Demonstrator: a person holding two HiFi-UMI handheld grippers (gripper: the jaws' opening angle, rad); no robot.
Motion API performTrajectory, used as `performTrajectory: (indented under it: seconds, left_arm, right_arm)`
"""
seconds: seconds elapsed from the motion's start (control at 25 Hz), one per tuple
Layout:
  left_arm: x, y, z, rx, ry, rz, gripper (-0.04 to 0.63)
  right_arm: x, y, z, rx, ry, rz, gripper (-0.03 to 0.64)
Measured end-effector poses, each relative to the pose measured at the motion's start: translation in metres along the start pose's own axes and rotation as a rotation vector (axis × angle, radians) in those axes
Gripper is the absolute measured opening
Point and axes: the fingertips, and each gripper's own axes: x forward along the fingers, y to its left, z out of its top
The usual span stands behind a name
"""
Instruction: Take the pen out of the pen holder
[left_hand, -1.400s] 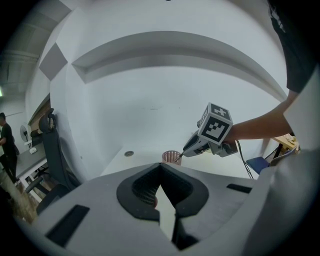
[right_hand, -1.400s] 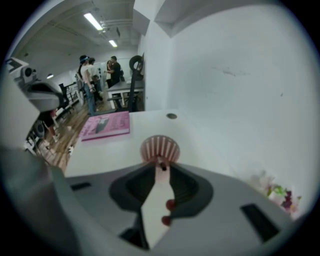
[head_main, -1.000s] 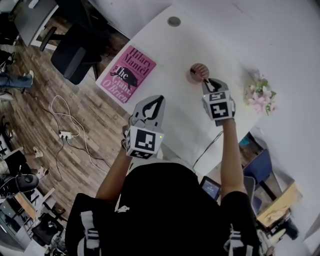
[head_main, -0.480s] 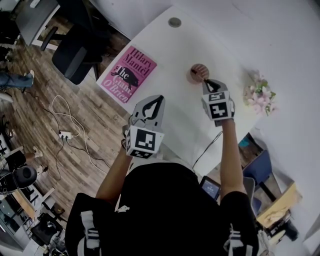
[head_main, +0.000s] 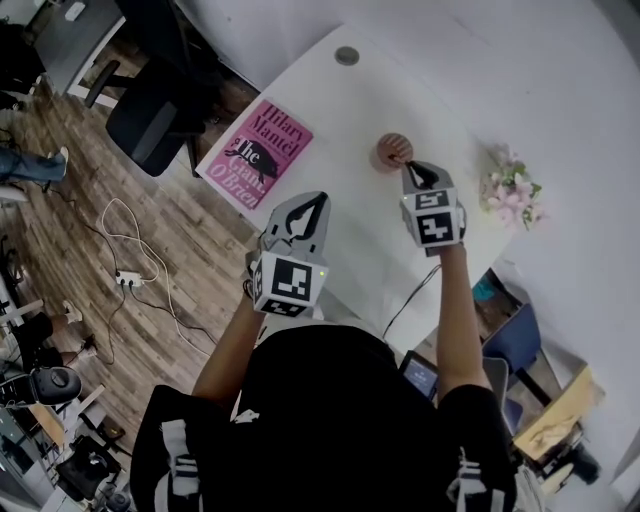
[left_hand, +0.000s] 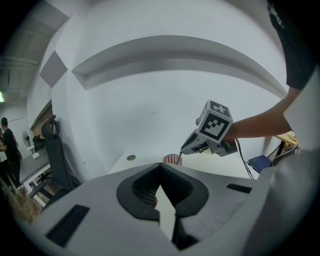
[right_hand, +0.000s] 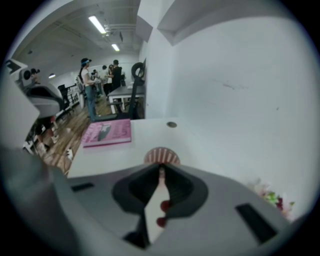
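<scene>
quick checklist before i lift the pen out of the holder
1. Right gripper shut on the pen: ok.
2. Pen free of the pen holder: not ok, its lower end is inside.
3. Holder upright on the table: ok.
4. Left gripper shut, empty and apart from the holder: ok.
5. Flowers and book away from the lift path: ok.
6. Grip firm enough to hold the pen: cannot tell.
</scene>
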Motion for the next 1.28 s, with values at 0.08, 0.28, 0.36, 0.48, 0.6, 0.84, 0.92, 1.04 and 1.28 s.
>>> performTrajectory:
  seconds: [0.08, 0.28, 0.36, 0.48, 0.6, 0.84, 0.92, 1.04, 1.28]
  left_arm:
    - [-0.004, 0.001, 0.003, 0.004, -0.009, 0.003, 0.020]
    - [-0.013, 0.004, 0.013, 0.019, -0.040, 0.012, 0.020]
    - [-0.017, 0.005, 0.018, 0.033, -0.052, 0.014, 0.020]
    - [-0.024, 0.007, 0.028, 0.062, -0.072, 0.026, 0.020]
    - [-0.030, 0.008, 0.038, 0.083, -0.096, 0.032, 0.020]
    - [-0.047, 0.006, 0.057, 0.109, -0.147, 0.036, 0.020]
    - [-0.052, 0.005, 0.062, 0.094, -0.163, 0.029, 0.021]
    - [-0.063, 0.004, 0.076, 0.083, -0.195, 0.023, 0.020]
    - [-0.084, 0.003, 0.094, 0.122, -0.243, 0.042, 0.020]
  right_arm:
    - [-0.007, 0.002, 0.006, 0.004, -0.019, -0.005, 0.058]
    - [-0.029, 0.007, 0.022, 0.011, -0.069, -0.023, 0.057]
    - [-0.039, 0.008, 0.029, 0.021, -0.096, -0.034, 0.056]
    - [-0.056, 0.011, 0.038, 0.034, -0.139, -0.051, 0.055]
    - [-0.074, 0.013, 0.048, 0.040, -0.183, -0.069, 0.055]
    - [-0.119, 0.018, 0.069, 0.052, -0.280, -0.115, 0.055]
    - [-0.135, 0.019, 0.075, 0.055, -0.317, -0.132, 0.055]
    - [-0.159, 0.023, 0.085, 0.061, -0.375, -0.153, 0.055]
    - [-0.206, 0.035, 0.101, 0.035, -0.465, -0.187, 0.055]
